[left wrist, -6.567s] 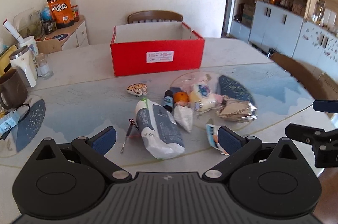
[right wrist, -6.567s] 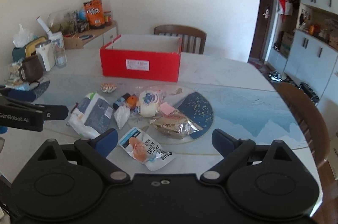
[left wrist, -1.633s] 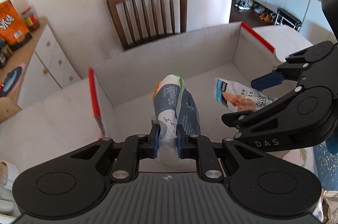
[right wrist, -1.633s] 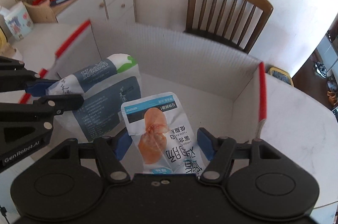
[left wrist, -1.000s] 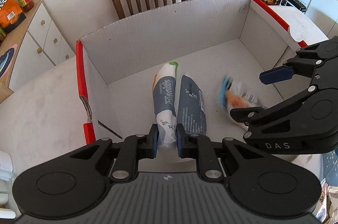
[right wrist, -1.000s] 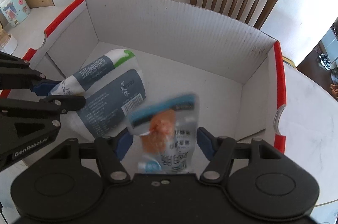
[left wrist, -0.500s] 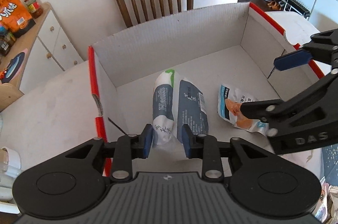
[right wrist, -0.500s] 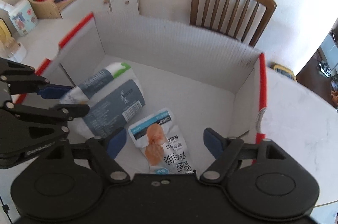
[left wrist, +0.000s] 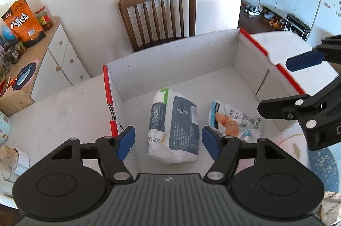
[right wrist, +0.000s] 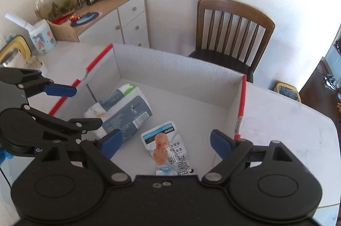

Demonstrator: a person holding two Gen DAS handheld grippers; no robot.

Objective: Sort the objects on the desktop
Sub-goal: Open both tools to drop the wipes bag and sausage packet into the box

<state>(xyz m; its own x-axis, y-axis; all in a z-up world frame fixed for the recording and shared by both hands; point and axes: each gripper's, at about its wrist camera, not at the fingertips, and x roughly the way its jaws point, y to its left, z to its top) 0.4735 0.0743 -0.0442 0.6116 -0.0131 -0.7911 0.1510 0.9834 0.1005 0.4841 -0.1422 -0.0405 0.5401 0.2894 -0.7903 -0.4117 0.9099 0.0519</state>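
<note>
The red cardboard box [left wrist: 266, 53], white inside, sits on the pale table [left wrist: 64, 108] and holds 2 things. The larger, a grey-and-white soft pack [left wrist: 173, 125] printed like tissues, lies flat at the box's left-middle; it looks light and squashy, best pinched across its short end. Beside it, apart, lies the small snack pouch [right wrist: 168, 149], thin, slick film, probably slippery, so an edge seam is the surest hold. The left gripper [left wrist: 168, 139] hangs above the pack, jaws opening, nothing pressed between them. The right gripper [right wrist: 166, 143] hangs over the pouch, jaws opening wide, empty too. The pouch's near end is cut off by the gripper body, and its print is too small to read.
</note>
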